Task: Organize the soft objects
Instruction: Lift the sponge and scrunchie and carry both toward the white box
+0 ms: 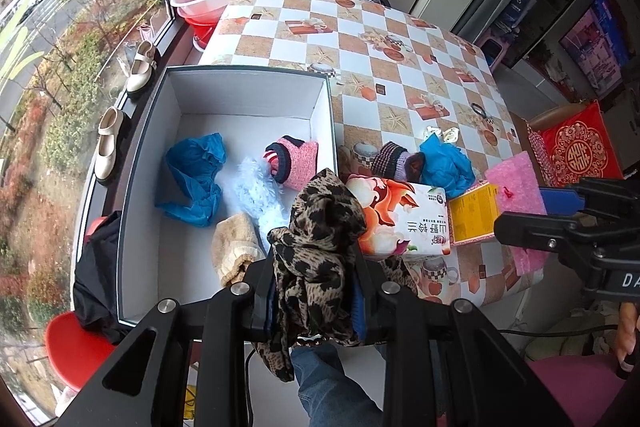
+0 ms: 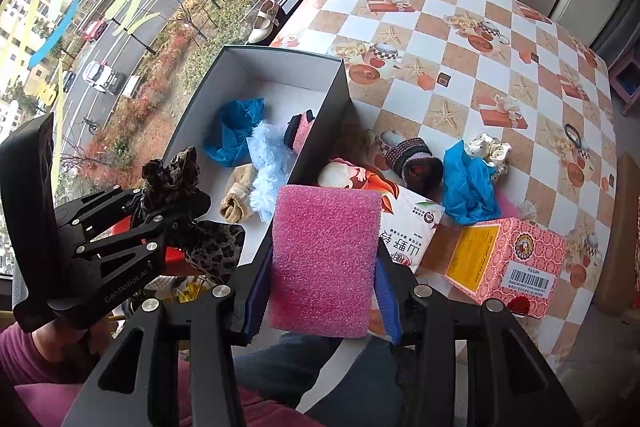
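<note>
The left claw grips a crumpled leopard-print scarf that droops below its fingers. The right claw clamps a pink, bubbly foam sheet, upright beside the box.

**Daylight doing all the work here, fisheye bending the rest**

Both views are bright, lit by soft overcast daylight coming through the window on the left. Shadows are weak; the box throws a soft one onto the tablecloth to its right. No harsh glare. Focus is decent mid-frame, and the near gripper arms look sharp too. Edges bend hard, with dark vignetted corners, and the right side of the room goes dim.
</note>
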Demonstrator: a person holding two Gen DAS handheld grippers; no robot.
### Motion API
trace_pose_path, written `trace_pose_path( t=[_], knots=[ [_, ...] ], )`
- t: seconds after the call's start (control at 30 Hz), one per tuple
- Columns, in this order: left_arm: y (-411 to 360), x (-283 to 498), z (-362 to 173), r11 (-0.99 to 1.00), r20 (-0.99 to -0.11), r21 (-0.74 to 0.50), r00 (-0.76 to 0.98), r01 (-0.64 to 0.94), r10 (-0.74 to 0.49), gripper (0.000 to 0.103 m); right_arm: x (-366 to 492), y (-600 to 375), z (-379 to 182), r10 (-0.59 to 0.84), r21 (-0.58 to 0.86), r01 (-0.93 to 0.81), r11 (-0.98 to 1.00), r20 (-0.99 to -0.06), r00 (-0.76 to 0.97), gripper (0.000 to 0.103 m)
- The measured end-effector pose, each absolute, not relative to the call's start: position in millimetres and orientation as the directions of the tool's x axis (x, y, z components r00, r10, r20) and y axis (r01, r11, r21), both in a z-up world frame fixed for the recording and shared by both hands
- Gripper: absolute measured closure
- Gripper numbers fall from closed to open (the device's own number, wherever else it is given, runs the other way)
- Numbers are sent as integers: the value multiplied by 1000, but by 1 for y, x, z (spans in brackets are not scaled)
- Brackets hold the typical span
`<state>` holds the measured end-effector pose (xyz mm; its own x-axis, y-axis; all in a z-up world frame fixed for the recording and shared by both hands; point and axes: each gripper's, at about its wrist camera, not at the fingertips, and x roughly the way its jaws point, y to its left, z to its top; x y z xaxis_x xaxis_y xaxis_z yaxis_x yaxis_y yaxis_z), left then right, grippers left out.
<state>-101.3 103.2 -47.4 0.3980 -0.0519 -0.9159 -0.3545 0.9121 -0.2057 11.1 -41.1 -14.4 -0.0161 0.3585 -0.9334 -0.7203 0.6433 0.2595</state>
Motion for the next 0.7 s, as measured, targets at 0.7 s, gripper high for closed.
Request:
trace_pose_path(
  t=[0.7],
  knots=[
    [164,-118,-86,784,-951,-153,307,-601,50,73,13,66,-38,337,290,-830,476,-932,-133,55]
  ],
)
